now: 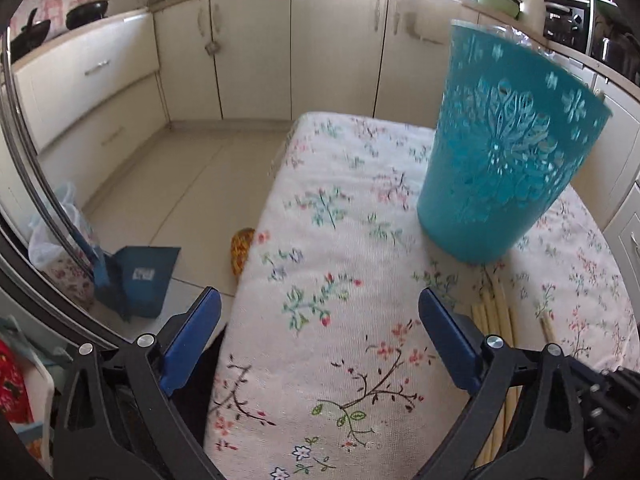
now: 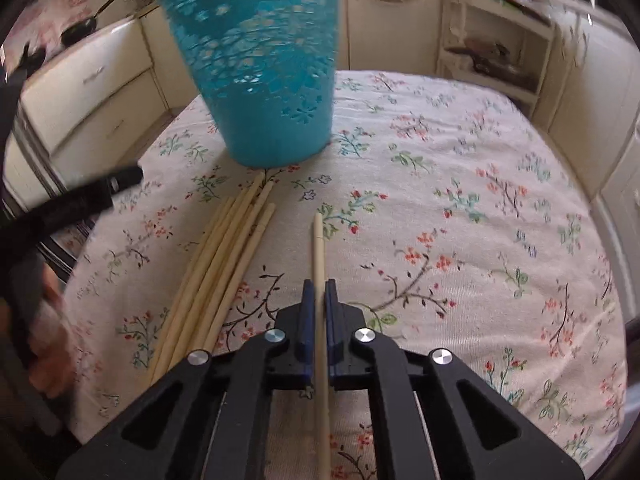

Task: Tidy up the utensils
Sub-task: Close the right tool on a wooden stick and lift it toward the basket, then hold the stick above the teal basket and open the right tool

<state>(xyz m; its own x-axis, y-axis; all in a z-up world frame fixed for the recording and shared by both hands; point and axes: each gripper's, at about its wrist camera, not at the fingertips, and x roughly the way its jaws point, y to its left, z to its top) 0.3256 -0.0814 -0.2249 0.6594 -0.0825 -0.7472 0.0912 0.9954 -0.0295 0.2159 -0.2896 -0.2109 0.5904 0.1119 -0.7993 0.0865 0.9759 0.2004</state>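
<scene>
We see a bench covered with a white cloth printed with little flowers and twigs [image 2: 460, 184]. Toward the far left of it stands a tall teal plastic basket with flower-shaped holes cut in its wall [image 2: 264, 80]. It is upright and wider at the top than at the bottom.

The right gripper [image 2: 319, 288] has its jaws pressed together on one long pale wooden chopstick [image 2: 319, 248]. The stick runs straight between the two blue pads, and its far end pokes out past them toward the basket.

Just to the left of that stick lies a bunch of pale wooden chopsticks [image 2: 218, 264]. They rest flat on the cloth, side by side and touching, with their far tips close to the bottom of the basket.

The left gripper [image 1: 320, 312] has its jaws spread wide, and nothing is between them. Under them we see only the flowered cloth. From this side the basket is far and to the right, and the bunch of sticks peeks out beside the right blue pad.

In the right wrist view, a blurry black part of the left gripper shows at the left edge, with a blurry hand [image 2: 52, 344] near it.

On the floor, left of the bench, stands a blue dustpan [image 1: 140, 276]. Cream cupboards [image 1: 256, 48] run along the far wall.
</scene>
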